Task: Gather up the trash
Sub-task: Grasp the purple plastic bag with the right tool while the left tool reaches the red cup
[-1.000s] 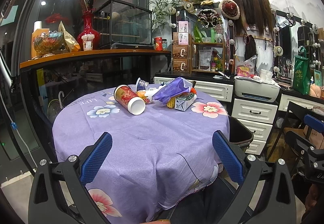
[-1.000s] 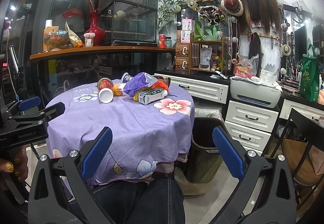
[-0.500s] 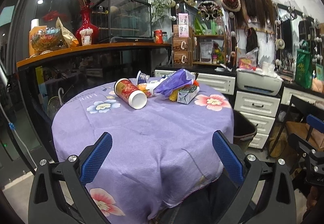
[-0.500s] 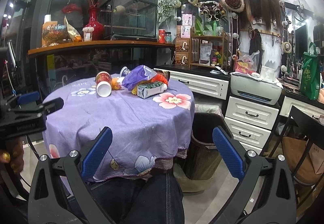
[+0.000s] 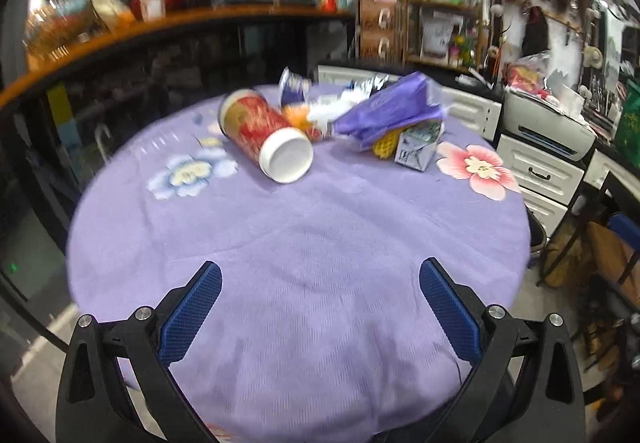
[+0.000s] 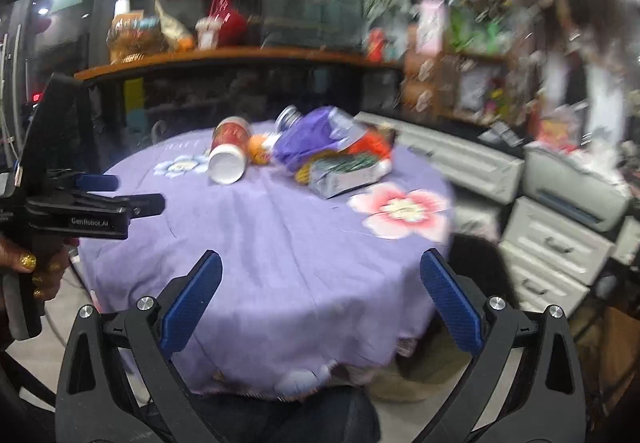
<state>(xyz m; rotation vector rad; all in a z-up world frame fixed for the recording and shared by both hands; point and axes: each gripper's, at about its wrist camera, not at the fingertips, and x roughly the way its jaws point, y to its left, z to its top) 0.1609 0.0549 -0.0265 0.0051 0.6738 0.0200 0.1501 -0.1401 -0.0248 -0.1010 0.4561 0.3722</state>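
Trash lies at the far side of a round table with a purple flowered cloth (image 5: 304,243): a red paper cup (image 5: 264,141) on its side, a purple wrapper (image 5: 392,109), a small carton (image 5: 418,149) and an orange scrap (image 5: 298,117). The same cup (image 6: 228,153), wrapper (image 6: 308,139) and carton (image 6: 344,175) show in the right wrist view. My left gripper (image 5: 320,303) is open and empty over the near part of the cloth. My right gripper (image 6: 320,303) is open and empty, further back near the table's front edge. The left gripper's body also shows at the left of the right wrist view (image 6: 92,211).
A dark trash bin (image 6: 476,263) stands on the floor right of the table. White drawers (image 5: 540,175) with a printer (image 5: 548,127) on top lie beyond it. A wooden counter (image 5: 180,23) with vases runs behind the table. A chair (image 5: 616,239) stands at the right.
Both grippers have moved forward and tilted down toward the table; the trash appears larger and closer. The views are motion-blurred. Both stay open.
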